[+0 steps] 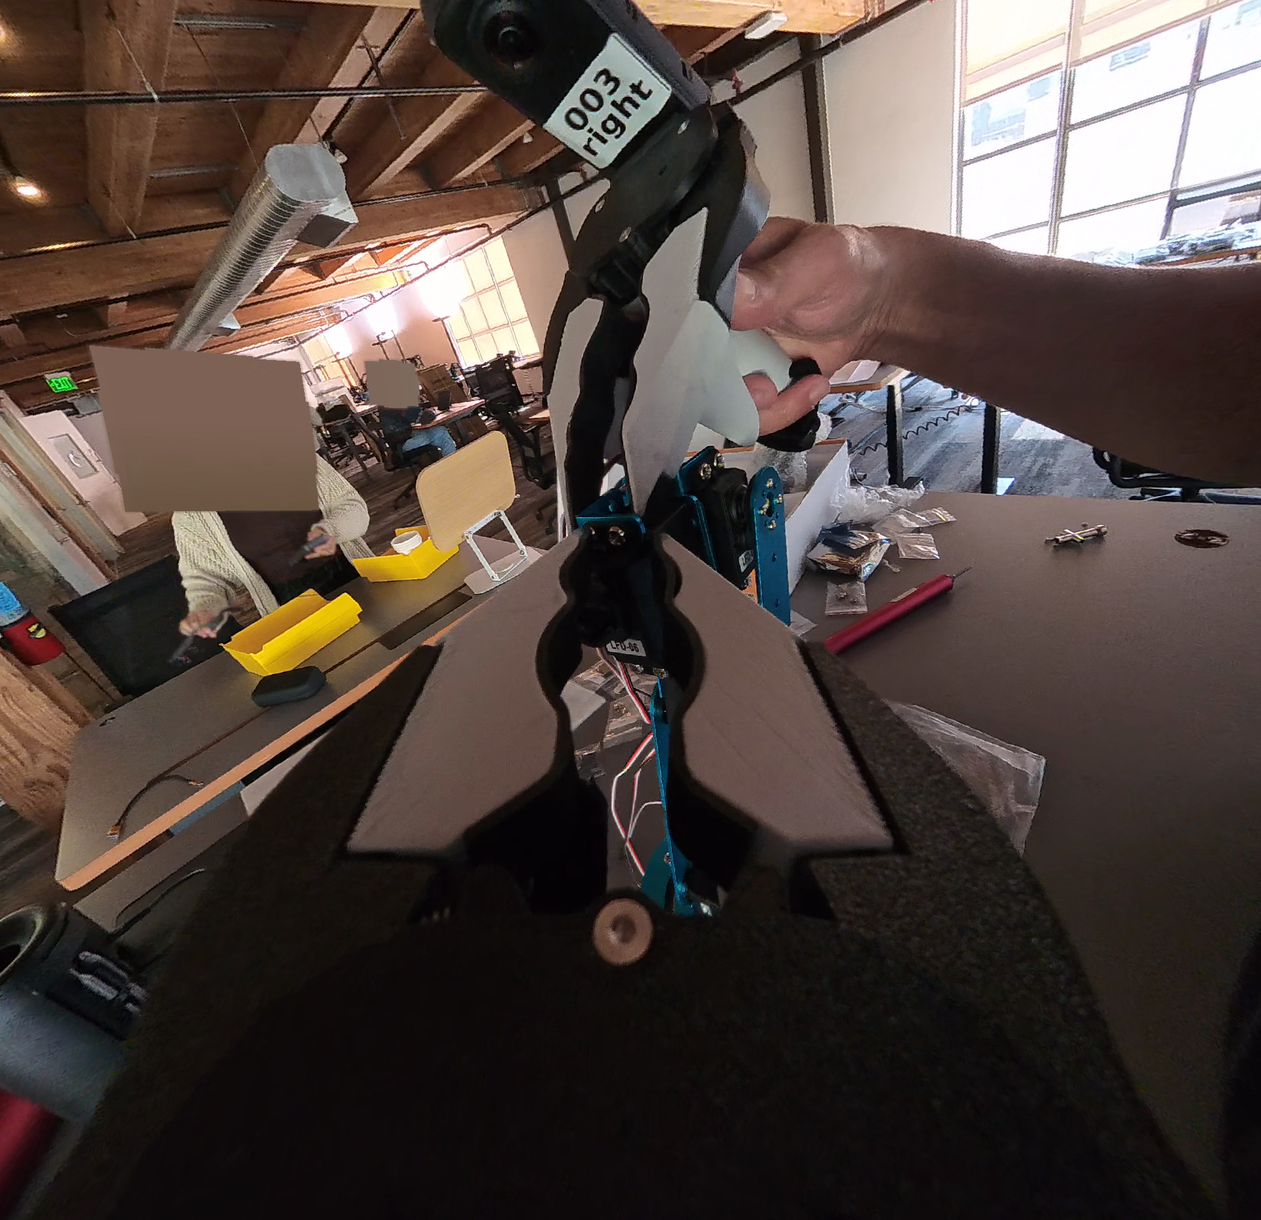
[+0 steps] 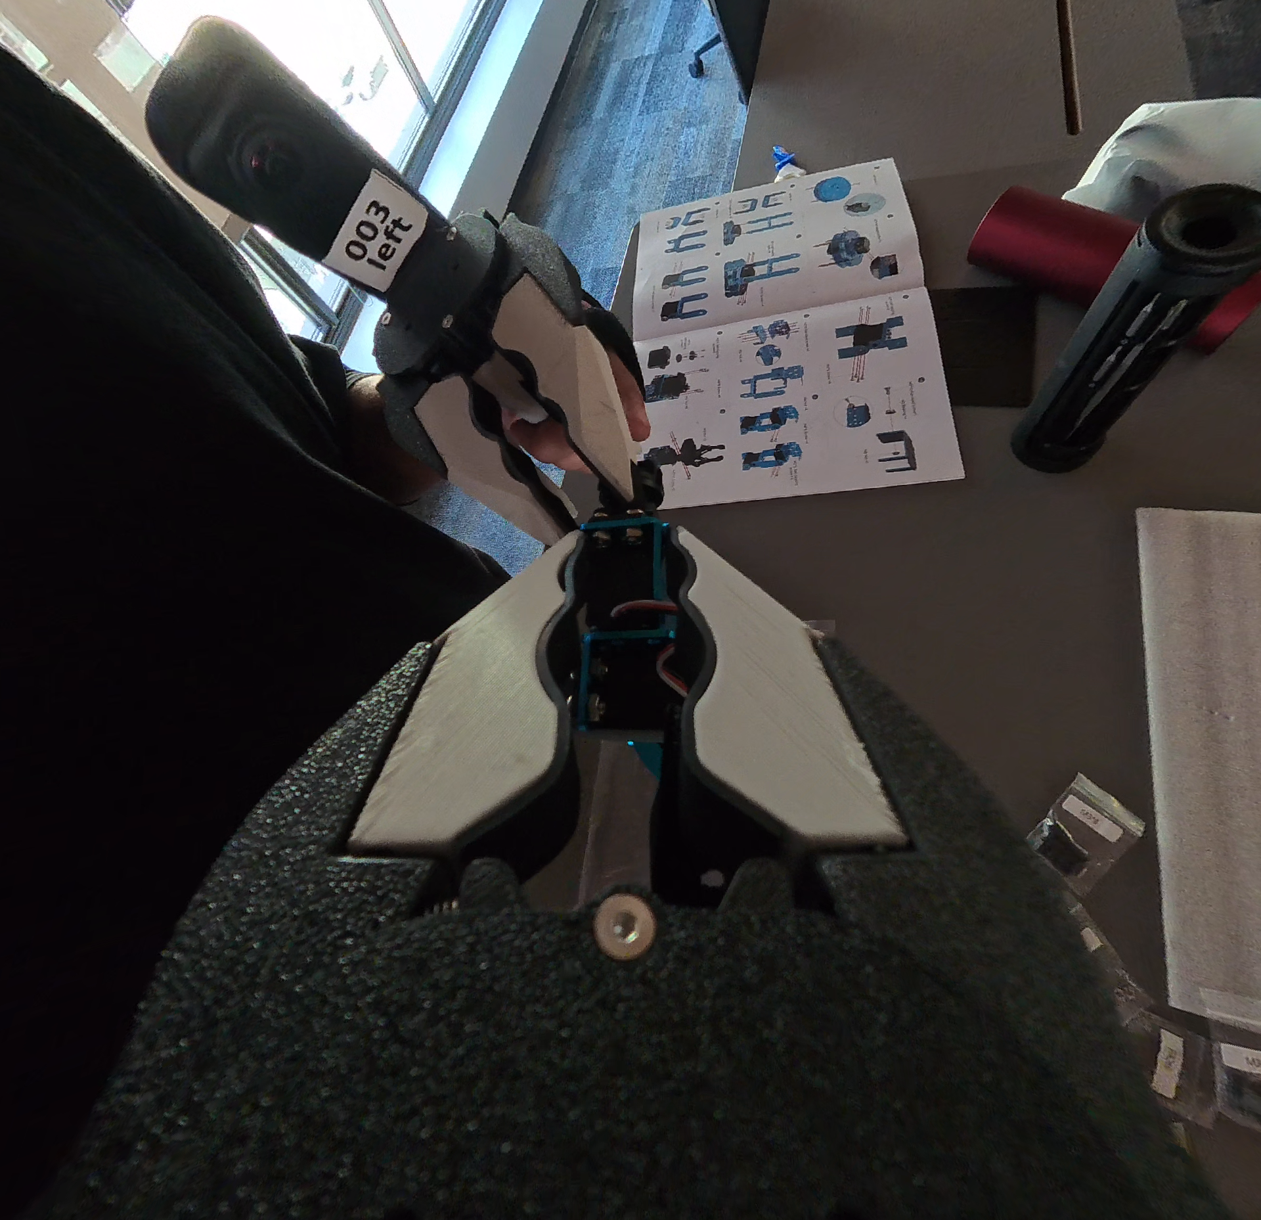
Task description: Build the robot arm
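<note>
Both tools are clamping a blue-bracketed servo assembly [image 2: 622,631] above the worktop [image 2: 887,607], the left tool [image 1: 617,559] gripping one end and the right tool [image 2: 622,552] the other, apparently steadying it, beside an open instruction booklet [image 2: 791,341] near the worktop's edge.

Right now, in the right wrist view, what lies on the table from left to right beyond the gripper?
Open instruction booklet → red cylinder → dark ribbed cylinder.
</note>
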Tool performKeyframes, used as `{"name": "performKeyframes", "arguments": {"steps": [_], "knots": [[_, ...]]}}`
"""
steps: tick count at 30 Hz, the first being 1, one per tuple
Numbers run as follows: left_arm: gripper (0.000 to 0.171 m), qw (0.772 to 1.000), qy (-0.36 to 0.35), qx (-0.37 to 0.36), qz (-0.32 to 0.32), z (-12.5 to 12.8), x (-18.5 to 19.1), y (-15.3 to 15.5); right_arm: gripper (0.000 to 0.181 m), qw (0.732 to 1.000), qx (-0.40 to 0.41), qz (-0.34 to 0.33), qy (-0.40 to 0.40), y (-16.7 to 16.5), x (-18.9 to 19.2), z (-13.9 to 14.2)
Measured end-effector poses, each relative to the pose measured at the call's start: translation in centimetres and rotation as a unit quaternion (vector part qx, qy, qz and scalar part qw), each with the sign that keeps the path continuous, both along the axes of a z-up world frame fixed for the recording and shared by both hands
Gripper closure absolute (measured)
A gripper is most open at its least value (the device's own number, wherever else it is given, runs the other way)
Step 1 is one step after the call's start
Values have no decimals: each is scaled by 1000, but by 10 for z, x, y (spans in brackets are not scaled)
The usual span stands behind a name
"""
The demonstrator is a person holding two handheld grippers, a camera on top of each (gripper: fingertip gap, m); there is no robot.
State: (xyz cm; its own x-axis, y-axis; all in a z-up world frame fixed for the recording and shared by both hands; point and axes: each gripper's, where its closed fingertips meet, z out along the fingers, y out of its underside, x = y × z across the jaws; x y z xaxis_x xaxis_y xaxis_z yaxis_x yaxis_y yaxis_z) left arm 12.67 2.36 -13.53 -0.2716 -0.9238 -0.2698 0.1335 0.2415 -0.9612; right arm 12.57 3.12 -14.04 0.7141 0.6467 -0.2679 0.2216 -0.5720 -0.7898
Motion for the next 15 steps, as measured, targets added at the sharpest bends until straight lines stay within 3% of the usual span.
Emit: {"name": "performKeyframes", "arguments": {"steps": [15], "knots": [[156,1000,0,3,10,-1,0,-2,162,1000,-14,1,15,-1,0,1]]}}
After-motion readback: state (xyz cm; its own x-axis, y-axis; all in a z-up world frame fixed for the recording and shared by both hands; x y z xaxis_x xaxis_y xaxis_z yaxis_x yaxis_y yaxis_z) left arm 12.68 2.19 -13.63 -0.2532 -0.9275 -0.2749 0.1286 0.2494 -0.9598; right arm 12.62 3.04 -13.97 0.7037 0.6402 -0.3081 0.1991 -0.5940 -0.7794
